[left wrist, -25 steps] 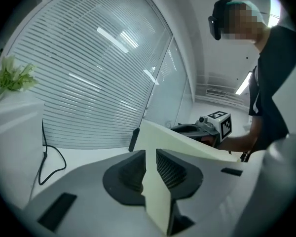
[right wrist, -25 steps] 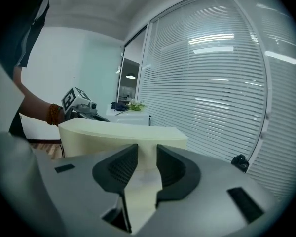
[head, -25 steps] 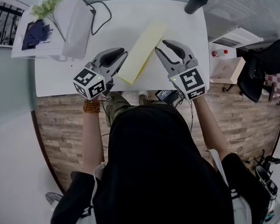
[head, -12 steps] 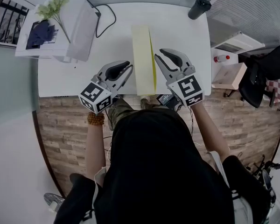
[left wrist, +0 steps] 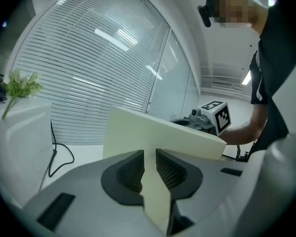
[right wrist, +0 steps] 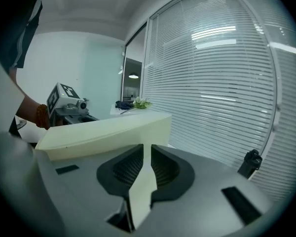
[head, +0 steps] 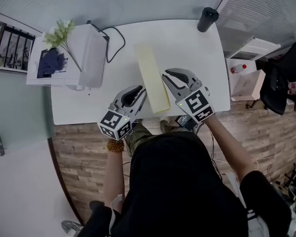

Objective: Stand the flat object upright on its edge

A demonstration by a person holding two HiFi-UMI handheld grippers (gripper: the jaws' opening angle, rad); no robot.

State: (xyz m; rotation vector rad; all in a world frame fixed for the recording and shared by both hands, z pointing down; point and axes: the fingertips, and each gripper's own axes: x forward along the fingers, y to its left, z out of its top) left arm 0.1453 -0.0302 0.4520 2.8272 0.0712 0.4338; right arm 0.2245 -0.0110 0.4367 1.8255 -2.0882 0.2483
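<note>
Grips board [head: 151,75] in left tongs [left wrist: 149,157], just eased a touch, and right tongs [right wrist: 147,157], just tightened, over desk's [head: 197,63] near edge; looks half-tilted, needs standing on edge, then release.

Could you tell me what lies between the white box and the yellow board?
A loop of black cable lies there on the otherwise bare white table, between the white box and the yellow board; the head view shows it.

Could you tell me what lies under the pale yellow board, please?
Only the white table shows around the board; whatever lies directly beneath it is covered.
</note>
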